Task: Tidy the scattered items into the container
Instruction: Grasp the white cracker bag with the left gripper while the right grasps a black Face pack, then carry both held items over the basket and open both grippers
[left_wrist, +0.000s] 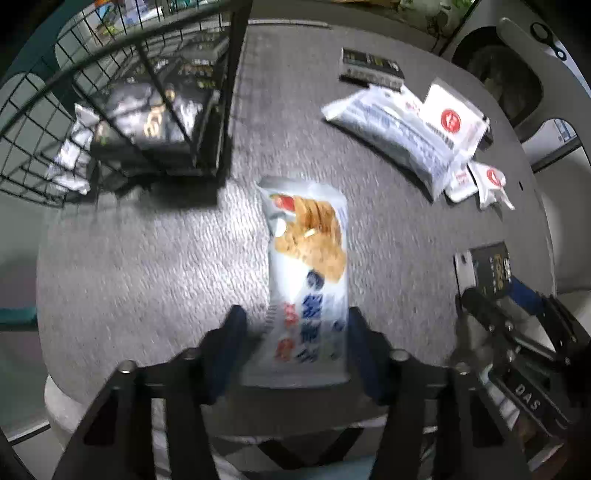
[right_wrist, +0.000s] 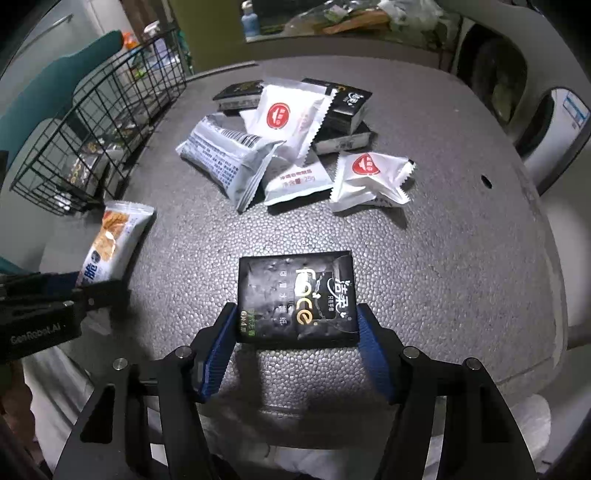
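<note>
Basket: black wire basket (left_wrist: 122, 107) at the table's far left in the left wrist view; inside it lie a black tissue pack and white sachets.
Biscuit pack: white biscuit pack (left_wrist: 308, 273) flat on the table just in front of the basket, its near end between the left gripper's fingers.
Left gripper: left gripper (left_wrist: 295, 350) points steeply down; its blue pads sit at both sides of the biscuit pack's near end. The right pad is against the wrapper's edge; the left looks just at the edge, and blur keeps me from telling whether it presses.
Tissue pack: black tissue pack (right_wrist: 297, 297) flat on the table, near side, well apart from the basket, to the right of the biscuit pack.
Right gripper: right gripper (right_wrist: 297, 347) points down over the tissue pack, fingers spread wide, one pad at each side of the pack's near end, touching or just beside it; a firm pinch cannot be told.
Pile: further back lie a grey-white pouch (right_wrist: 229, 160), white sachets (right_wrist: 291, 118) with a red round mark, and more black packs (right_wrist: 347, 107), overlapping one another.
Table: grey pebbled round table (right_wrist: 443, 258), all loose items resting on it.
</note>
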